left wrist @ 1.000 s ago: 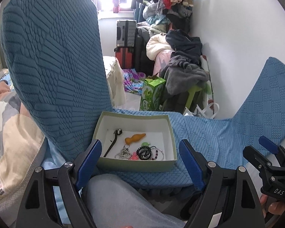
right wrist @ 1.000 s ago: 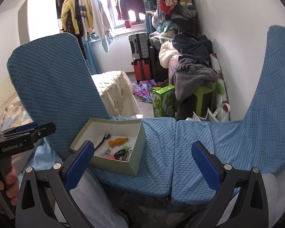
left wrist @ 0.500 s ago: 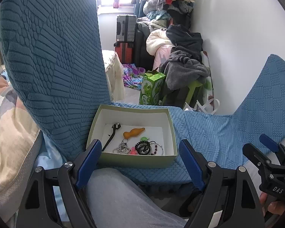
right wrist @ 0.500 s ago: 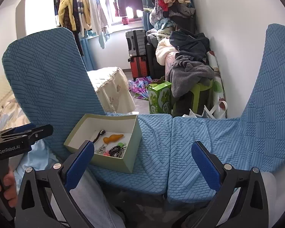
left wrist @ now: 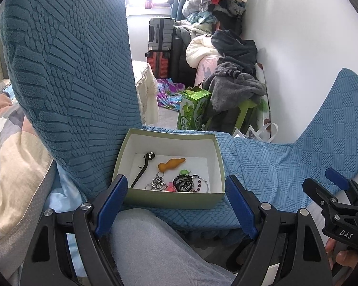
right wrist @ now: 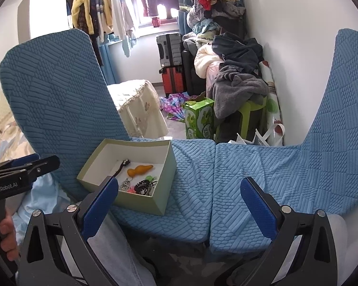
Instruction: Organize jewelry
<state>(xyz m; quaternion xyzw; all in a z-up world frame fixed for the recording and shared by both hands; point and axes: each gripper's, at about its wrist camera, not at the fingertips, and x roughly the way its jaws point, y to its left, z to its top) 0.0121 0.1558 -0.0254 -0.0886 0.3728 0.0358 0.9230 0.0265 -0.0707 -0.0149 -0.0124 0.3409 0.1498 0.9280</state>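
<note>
At nine o'clock in the left wrist view rises a tall teal-blue textured fabric cushion (left wrist: pixel 69 76), and just beside its lower right edge sits the shallow pale-green cardboard box (left wrist: pixel 171 200) with a white inside, resting on the light-blue quilted seat cushion (left wrist: pixel 262 166). Inside the box, from left to right, lie a slim black hair stick (left wrist: pixel 143 170), a sparkly silver pendant (left wrist: pixel 156 182), an orange gourd-shaped charm (left wrist: pixel 171 163) at its twelve o'clock, a black ring-shaped piece (left wrist: pixel 183 182) and a thin beaded bracelet (left wrist: pixel 200 181). The left tongs (left wrist: pixel 175 202) hang spread wide, empty, the box's near wall between their blue pads. At four o'clock the right tongs (right wrist: pixel 179 196), seen better from their own camera, are likewise spread and empty, over the seat cushion just right of the box.
</note>
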